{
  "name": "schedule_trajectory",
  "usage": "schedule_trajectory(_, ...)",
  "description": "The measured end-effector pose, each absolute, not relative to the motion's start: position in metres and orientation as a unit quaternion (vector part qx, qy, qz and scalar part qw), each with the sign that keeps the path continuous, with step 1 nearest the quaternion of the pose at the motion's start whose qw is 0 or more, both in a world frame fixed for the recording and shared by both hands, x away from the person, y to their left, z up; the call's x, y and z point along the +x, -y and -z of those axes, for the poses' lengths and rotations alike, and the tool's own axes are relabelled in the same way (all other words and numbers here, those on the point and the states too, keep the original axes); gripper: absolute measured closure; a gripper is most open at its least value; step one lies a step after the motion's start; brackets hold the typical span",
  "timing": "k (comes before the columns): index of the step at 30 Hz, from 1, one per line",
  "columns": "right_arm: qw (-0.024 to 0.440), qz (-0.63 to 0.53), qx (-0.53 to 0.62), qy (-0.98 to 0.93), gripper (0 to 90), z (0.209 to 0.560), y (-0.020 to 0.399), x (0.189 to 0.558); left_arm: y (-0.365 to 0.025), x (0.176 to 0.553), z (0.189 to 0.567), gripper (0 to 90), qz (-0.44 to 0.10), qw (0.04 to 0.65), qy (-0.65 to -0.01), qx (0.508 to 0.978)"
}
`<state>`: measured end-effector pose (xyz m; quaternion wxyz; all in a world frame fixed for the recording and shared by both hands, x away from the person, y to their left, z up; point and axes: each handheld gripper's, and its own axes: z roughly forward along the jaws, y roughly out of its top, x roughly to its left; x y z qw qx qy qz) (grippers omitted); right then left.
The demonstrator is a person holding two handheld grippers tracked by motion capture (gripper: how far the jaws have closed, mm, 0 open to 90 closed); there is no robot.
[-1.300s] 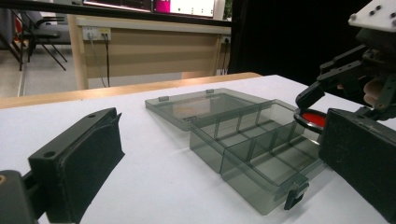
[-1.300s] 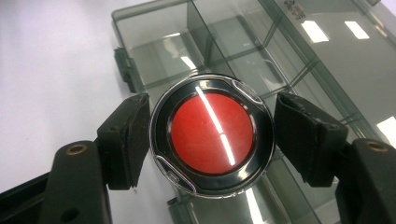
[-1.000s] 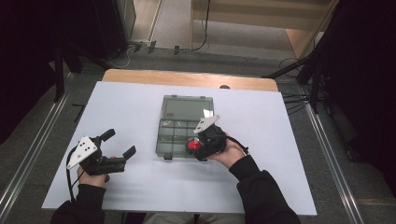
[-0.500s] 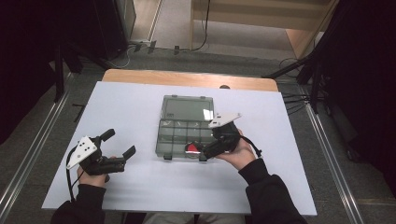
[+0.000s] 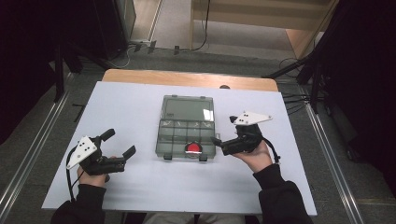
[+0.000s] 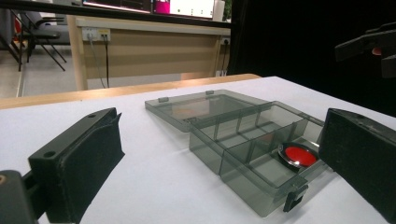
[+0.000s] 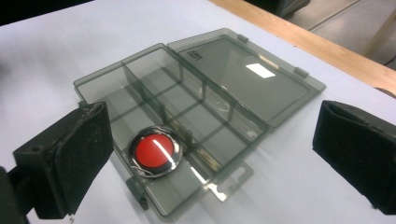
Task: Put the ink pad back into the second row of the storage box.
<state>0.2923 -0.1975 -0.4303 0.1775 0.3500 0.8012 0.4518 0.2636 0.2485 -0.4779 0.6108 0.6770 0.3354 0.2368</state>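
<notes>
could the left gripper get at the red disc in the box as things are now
Probably yes. The box lies open with its lid flat behind, the red disc sits uncovered in a near-row compartment, and the open left gripper has bare table between. The compartment walls may crowd its jaws.

Lab: camera stands (image 5: 322, 65), floor cables (image 5: 294, 105)

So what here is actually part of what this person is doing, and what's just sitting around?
Part of the job:
- open compartment box, lid laid flat
- red disc in a near-row compartment
- right gripper, jaws open beside the box
- left gripper, jaws open, off to the side

Just around:
- white table
- cables on the floor
- wooden counter behind
</notes>
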Motion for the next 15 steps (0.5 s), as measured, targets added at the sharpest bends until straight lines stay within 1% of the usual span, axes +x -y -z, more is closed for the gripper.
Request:
schedule_trajectory(7,0.183,-0.455,0.361,-0.793,0.0,0.431,0.212,0.285,-0.248,0.264,0.478,0.0,-0.235,0.611,-0.335,0.677)
schedule_trajectory(15,0.212,-0.486,0.371,-0.763,0.0,0.43,0.233,0.268,-0.248,0.263,0.478,0.0,-0.237,0.61,-0.335,0.678)
